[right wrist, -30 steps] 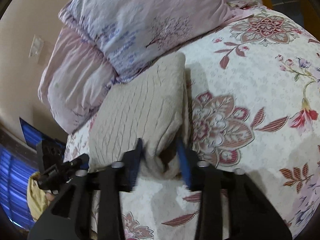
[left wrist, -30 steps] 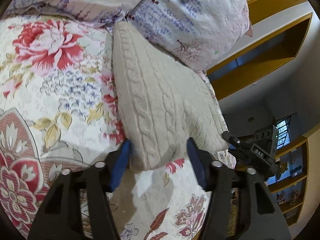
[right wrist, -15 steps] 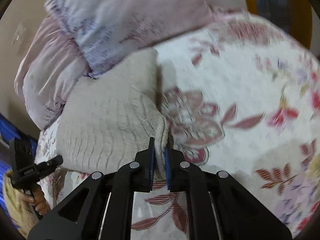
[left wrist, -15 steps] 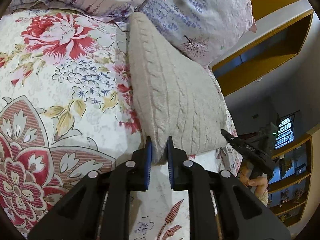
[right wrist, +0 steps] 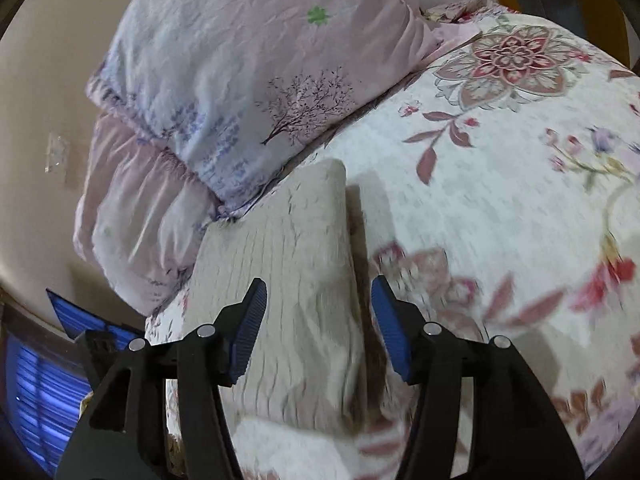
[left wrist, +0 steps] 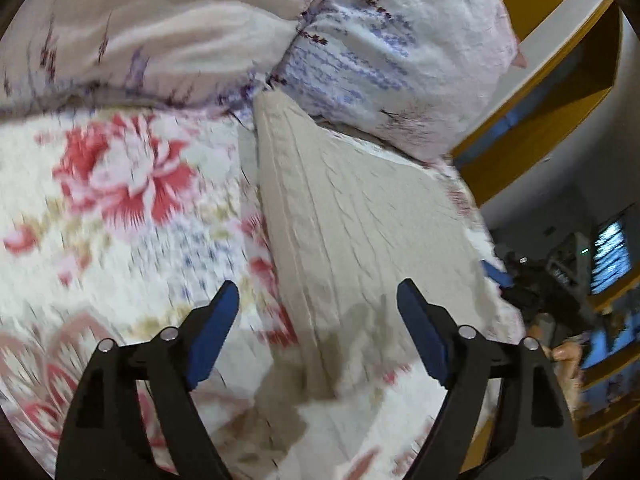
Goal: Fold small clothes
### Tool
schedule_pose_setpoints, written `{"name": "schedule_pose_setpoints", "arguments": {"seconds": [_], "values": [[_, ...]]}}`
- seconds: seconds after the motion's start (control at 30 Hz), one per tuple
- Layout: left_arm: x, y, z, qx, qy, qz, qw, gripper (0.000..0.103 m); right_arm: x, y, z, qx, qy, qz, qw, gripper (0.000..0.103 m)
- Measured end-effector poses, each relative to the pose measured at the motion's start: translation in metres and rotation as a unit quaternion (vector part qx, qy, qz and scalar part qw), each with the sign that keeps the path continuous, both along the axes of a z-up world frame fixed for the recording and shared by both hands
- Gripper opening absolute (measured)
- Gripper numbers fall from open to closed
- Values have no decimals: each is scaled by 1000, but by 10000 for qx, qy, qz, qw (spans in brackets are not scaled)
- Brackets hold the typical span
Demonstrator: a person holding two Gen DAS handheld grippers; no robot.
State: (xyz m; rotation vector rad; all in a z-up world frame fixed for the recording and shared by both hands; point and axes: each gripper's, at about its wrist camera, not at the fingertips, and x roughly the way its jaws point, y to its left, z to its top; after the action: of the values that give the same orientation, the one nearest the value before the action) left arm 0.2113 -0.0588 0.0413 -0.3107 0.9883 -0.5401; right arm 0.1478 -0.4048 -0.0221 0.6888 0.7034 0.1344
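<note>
Nearest to me, the left tool [left wrist: 318, 300] stands with its blue pads [left wrist: 420, 330] spread wide, having just sprung apart; the near left corner of the folded cable-knit sweater [left wrist: 360, 216] lies below the gap, but neither pad presses on it. The right tool [right wrist: 318, 294] has likewise just been opening, its ribbed blue pads [right wrist: 388, 330] parted about halfway over the sweater's [right wrist: 296, 264] near right edge, with nothing pinched between them. So both tools are loose and empty-handed, hovering just above the cloth.

The sweater itself is a beige knitted bundle, folded into a long flat shape that lies on the flowered bedspread [left wrist: 120, 208], running away from the tools toward the head of the bed. In the right wrist view the bedspread [right wrist: 500, 184] spreads out to the right of it, white with red and mauve blooms.

Farther on, the sweater's far end touches, or nearly tucks under, a pale pillow printed with lavender sprigs and a little tree [right wrist: 256, 72]; in the left wrist view that pillow [left wrist: 400, 48] bulges over the sweater's upper right side. A second, pinkish pillow [right wrist: 132, 200] sits beside it, against the plain wall.

At the right rim of the left wrist view, the other tool and a bit of the person's hand [left wrist: 566, 356] show past the edge of the bed, blurred.
</note>
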Motion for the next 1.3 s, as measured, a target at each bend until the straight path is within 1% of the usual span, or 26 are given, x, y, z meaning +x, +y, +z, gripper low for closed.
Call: {"name": "schedule_pose_setpoints", "arguments": {"seconds": [0.07,0.13,0.17,0.2,0.27,0.3,0.37,0.4,0.43,0.47,0.5,0.57,0.6,0.73,0.8,0.87,0.93,1.0,1.03,1.1,1.17,1.2,1.23,1.27,1.3], "values": [[8,-8,-3,271,24,89,9996,83,17,0,-4,47,146,4,9999,56],[13,-13,-8,360,83,113,9993,84,27,1,-11,101,256,5,9996,55],[17,-16,-10,374,120,113,9992,86,32,2,-13,109,308,1,9995,51],[17,-17,-12,386,126,116,9991,87,38,3,-16,106,367,6,9993,38],[21,-20,-12,440,99,117,9989,88,45,10,-19,75,378,158,9991,16],[22,-22,-12,468,81,117,9988,88,45,14,-15,-147,256,178,9994,11],[26,-27,-11,495,79,106,9987,88,38,22,-1,-634,-97,43,9979,10],[27,-28,-11,490,82,99,9987,88,36,22,3,-742,-194,-38,9970,9],[28,-30,-12,488,86,92,9987,88,34,21,6,-852,-266,-146,9959,9],[28,-31,-13,473,101,75,9988,88,34,19,6,-986,-223,-287,9945,9],[28,-32,-14,455,112,59,9989,88,38,18,2,-1068,-93,-334,9937,8],[26,-34,-16,474,112,26,9988,89,48,18,-15,-1264,381,-404,9904,8],[26,-35,-17,497,96,16,9987,90,51,20,-22,-1340,496,-435,9888,9],[25,-38,-18,600,12,28,9982,90,53,31,-17,-1727,488,-467,9827,11],[24,-39,-17,649,-21,32,9979,90,50,32,-10,-1798,440,-482,9815,21],[24,-39,-16,696,-52,44,9976,90,42,33,-1,-1808,270,-563,9815,27],[25,-41,-17,724,-63,48,9973,91,32,37,10,-1853,-25,-592,9809,28],[24,-42,-17,746,-70,53,9972,91,26,47,19,-1931,-217,-429,9800,32],[23,-42,-17,760,-80,54,9971,91,26,52,21,-1967,-244,-365,9795,35],[23,-43,-17,797,-111,57,9967,91,26,62,24,-2092,-285,-201,9773,45],[22,-44,-17,827,-127,59,9965,92,29,72,23,-2209,-294,-57,9748,50],[22,-44,-18,838,-126,57,9964,93,32,77,17,-2272,-193,60,9736,50],[21,-45,-18,844,-128,52,9963,93,38,79,8,-2318,16,145,9726,50],[21,-45,-19,851,-137,39,9963,93,44,81,-3,-2359,319,238,9710,51],[21,-46,-20,851,-137,17,9963,93,46,82,-12,-2422,307,238,9694,51]]}}
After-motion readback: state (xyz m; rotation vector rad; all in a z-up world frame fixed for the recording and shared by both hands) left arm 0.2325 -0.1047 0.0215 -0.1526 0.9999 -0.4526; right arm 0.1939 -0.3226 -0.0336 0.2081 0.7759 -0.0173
